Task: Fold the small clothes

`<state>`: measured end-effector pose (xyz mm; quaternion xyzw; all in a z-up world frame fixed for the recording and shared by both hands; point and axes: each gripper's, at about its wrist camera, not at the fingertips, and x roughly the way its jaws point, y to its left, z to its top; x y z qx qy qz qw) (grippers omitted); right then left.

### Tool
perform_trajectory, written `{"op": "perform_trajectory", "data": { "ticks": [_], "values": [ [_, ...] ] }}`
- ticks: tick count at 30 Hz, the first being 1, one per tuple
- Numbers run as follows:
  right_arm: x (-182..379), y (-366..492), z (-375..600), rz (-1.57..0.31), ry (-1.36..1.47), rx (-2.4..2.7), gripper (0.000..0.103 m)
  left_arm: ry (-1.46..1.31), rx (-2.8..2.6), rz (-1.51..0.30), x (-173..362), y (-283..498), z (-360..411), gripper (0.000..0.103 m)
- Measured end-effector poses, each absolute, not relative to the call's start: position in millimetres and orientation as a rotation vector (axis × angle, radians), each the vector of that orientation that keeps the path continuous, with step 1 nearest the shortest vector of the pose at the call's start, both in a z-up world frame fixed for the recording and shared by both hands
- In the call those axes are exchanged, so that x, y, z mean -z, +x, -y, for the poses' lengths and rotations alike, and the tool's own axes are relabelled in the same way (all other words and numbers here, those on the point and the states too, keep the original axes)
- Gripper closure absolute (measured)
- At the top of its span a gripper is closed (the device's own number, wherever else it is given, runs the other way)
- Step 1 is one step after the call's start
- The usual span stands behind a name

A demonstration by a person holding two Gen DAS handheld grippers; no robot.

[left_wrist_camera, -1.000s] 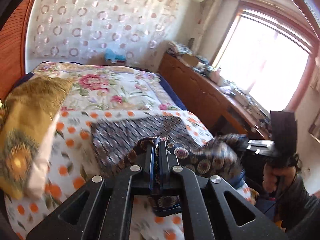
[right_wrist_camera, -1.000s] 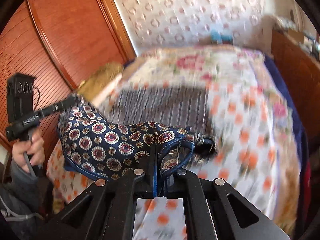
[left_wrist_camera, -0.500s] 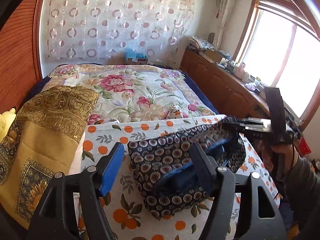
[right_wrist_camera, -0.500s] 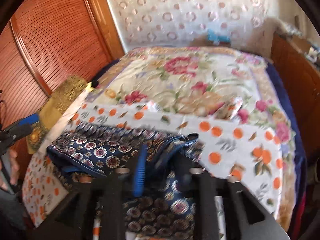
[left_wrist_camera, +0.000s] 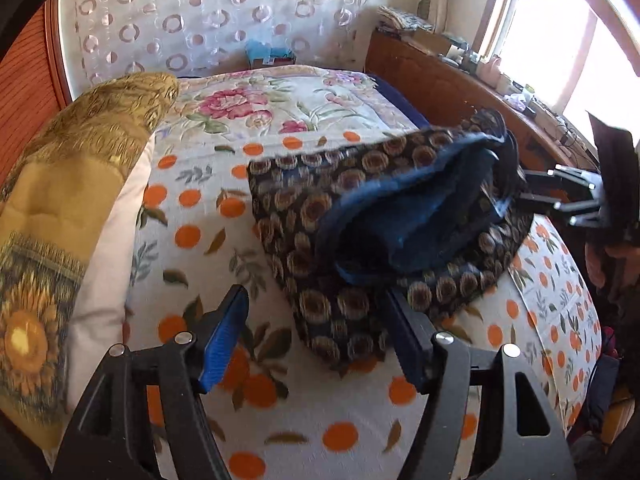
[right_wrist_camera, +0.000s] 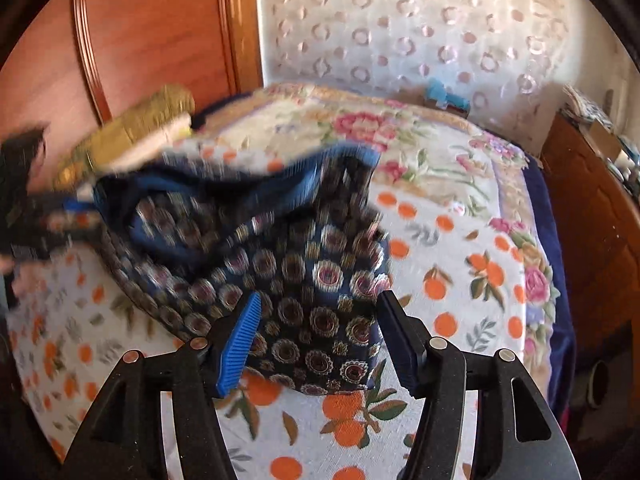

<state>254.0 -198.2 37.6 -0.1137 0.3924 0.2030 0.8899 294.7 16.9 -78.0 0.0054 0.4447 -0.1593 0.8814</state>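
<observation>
A small navy garment (left_wrist_camera: 320, 216) with round gold motifs and a blue lining lies crumpled on the orange-print sheet (left_wrist_camera: 192, 236); its upper layer stands loosely open. My left gripper (left_wrist_camera: 316, 336) hangs open just above its near edge, and nothing presses on its blue pads. In the right wrist view the same garment (right_wrist_camera: 320, 300) lies below and between the fingers of my right gripper (right_wrist_camera: 318, 340). That gripper's jaws are opening and its pads are clear of the cloth. Each gripper shows in the other's view, at the garment's far side: right gripper (left_wrist_camera: 524, 188), left gripper (right_wrist_camera: 68, 216), blurred.
A gold sunflower cushion (left_wrist_camera: 60, 200) lies along the bed's left side. A floral quilt (left_wrist_camera: 280, 100) covers the far half. A cluttered wooden sideboard (left_wrist_camera: 440, 80) runs under the window on the right. A wooden wardrobe (right_wrist_camera: 140, 40) stands to the left.
Both grippers were shut on the garment and holding it up; both have let go and opened. The garment has dropped onto the sheet, and both grippers have sunk toward the bed.
</observation>
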Motion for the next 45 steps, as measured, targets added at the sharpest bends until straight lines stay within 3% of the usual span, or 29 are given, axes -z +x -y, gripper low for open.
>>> {"op": "perform_trajectory", "data": {
  "ticks": [10, 23, 28, 30, 34, 35, 45],
  "values": [
    [-47.5, 336.4, 179.8, -0.775, -0.157, -0.371, 0.040, -0.056, 0.191, -0.822, 56.3, 365.6, -21.9, 0.034],
    [-7.3, 357.0, 185.2, -0.940, -0.007, -0.425, 0.032, -0.089, 0.250, -0.953, 93.6, 357.0, -23.8, 0.034],
    [0.0, 365.7, 178.7, -0.941, -0.005, -0.470, 0.032, -0.138, 0.278, -0.976, 99.4, 355.9, -22.9, 0.050],
    [0.1, 367.5, 181.1, -0.944, -0.012, -0.489, 0.040, -0.169, 0.296, -0.981, 98.7, 354.2, -23.2, 0.056],
    [1.8, 361.2, 172.7, -0.952, -0.030, -0.546, 0.081, -0.192, 0.342, -1.000, 99.0, 356.0, -16.5, 0.096],
    [3.0, 360.7, 170.2, -0.960, -0.025, -0.570, 0.087, -0.190, 0.349, -0.997, 97.2, 355.3, -15.1, 0.097],
    [-65.3, 328.2, 170.3, -0.760, -0.090, -0.615, 0.092, -0.189, 0.413, -0.768, 0.8, 286.8, -37.7, 0.098]
  ]
}}
